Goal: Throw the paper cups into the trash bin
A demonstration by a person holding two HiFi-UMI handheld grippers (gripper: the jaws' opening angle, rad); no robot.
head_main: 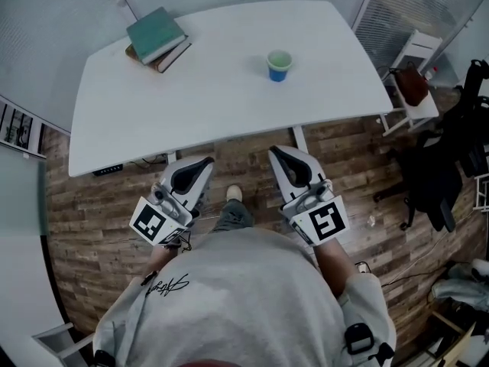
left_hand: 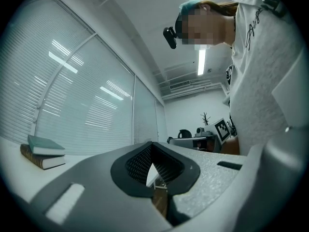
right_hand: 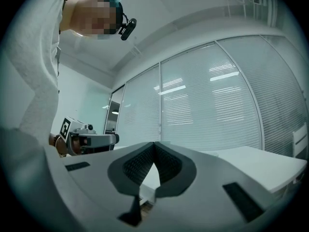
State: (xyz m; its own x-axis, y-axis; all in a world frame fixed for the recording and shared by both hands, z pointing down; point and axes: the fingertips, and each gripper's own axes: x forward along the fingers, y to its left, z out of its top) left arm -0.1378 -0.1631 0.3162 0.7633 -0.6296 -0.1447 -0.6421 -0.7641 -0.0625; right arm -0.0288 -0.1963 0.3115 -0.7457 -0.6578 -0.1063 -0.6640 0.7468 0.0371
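White table (head_main: 214,90) bears the paper cup (head_main: 279,65) upper centre, straight beyond the right gripper (head_main: 283,156); it and the left gripper (head_main: 200,164) are clenched, empty.

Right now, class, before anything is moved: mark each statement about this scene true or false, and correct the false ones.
1. The paper cup stands upright on the white table. True.
2. The right gripper holds the paper cup. False: its jaws are shut on nothing, and it is well apart from the cup.
3. Two books lie stacked near the table's far left corner. True.
4. The left gripper has its jaws wide apart. False: they are together, with nothing between them.
5. The cup rests on top of the books. False: it stands on bare table, apart from them, to their right.
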